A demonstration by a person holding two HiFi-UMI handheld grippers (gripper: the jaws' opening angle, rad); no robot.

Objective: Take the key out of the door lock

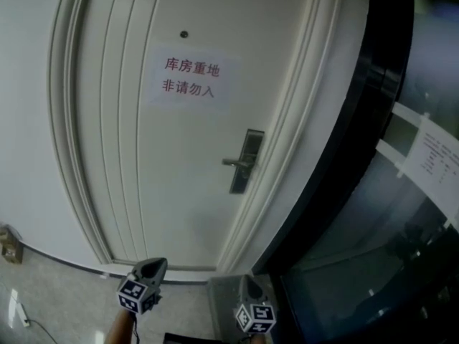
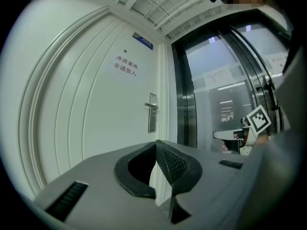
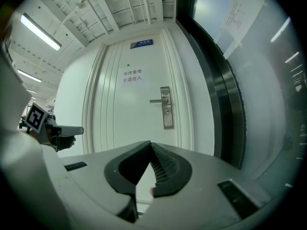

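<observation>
A white door stands ahead of me, with a metal lock plate and a lever handle on its right side. The plate also shows as a lock plate in the left gripper view and a lock plate in the right gripper view. The key is too small to make out at this distance. My left gripper and right gripper are low, well short of the door. The left gripper and the right gripper both have their jaw tips together, with nothing between them.
A paper sign with red characters hangs on the door. A dark-framed glass wall with a posted notice runs along the right. A small box and a cable lie on the floor at left.
</observation>
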